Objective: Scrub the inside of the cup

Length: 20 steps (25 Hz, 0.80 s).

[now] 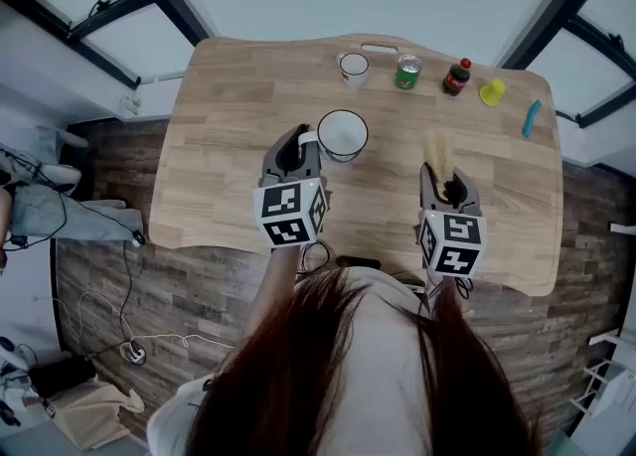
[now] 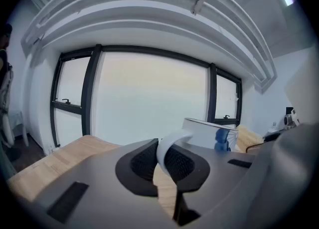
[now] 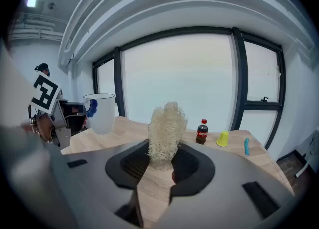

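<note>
A white cup [image 1: 343, 134] stands upright near the middle of the wooden table [image 1: 219, 146], its mouth facing up. My left gripper [image 1: 295, 151] is shut on the cup's handle [image 2: 169, 145], and the cup's body [image 2: 212, 134] shows just beyond the jaws with a blue mark on it. My right gripper [image 1: 445, 184] is to the right of the cup, apart from it, shut on a pale fibrous scrubber [image 3: 165, 130] that sticks up from between its pads. In the right gripper view the cup [image 3: 101, 112] appears at the left.
Along the table's far edge stand a small white cup [image 1: 354, 68], a green can [image 1: 408, 72], a dark cola bottle [image 1: 457, 76], a yellow cap-like object [image 1: 492, 92] and a blue object [image 1: 532, 117]. Large windows lie beyond the table.
</note>
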Available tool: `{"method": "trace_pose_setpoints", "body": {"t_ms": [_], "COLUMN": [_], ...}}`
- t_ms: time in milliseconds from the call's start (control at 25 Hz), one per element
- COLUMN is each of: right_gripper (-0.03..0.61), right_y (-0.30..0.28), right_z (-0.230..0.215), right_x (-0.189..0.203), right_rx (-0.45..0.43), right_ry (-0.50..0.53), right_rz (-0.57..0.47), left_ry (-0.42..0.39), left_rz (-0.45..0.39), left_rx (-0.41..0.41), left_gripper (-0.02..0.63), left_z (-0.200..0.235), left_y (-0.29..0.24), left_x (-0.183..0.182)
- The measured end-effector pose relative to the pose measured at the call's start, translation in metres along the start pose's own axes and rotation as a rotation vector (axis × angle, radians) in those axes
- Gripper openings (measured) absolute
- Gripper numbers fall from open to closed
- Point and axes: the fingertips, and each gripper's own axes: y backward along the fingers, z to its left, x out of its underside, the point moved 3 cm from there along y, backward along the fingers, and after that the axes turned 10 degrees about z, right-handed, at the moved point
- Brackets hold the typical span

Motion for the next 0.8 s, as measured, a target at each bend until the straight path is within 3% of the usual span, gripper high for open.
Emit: {"method": "trace_pose_setpoints", "body": {"t_ms": [800], "right_gripper": [0.135], "right_y": [0.0059], "right_z": [0.0004], "right_x": [-0.0062], "right_rx": [-0.044], "right_ry": [-0.010], "right_rz": [-0.017], "left_ry": [-0.031], "left_rz": [0.003], "left_rx": [0.006], "left_gripper": [0.028], "left_z": [-0.0076], "left_y": [-0.0030], "left_x": [0.0001]}}
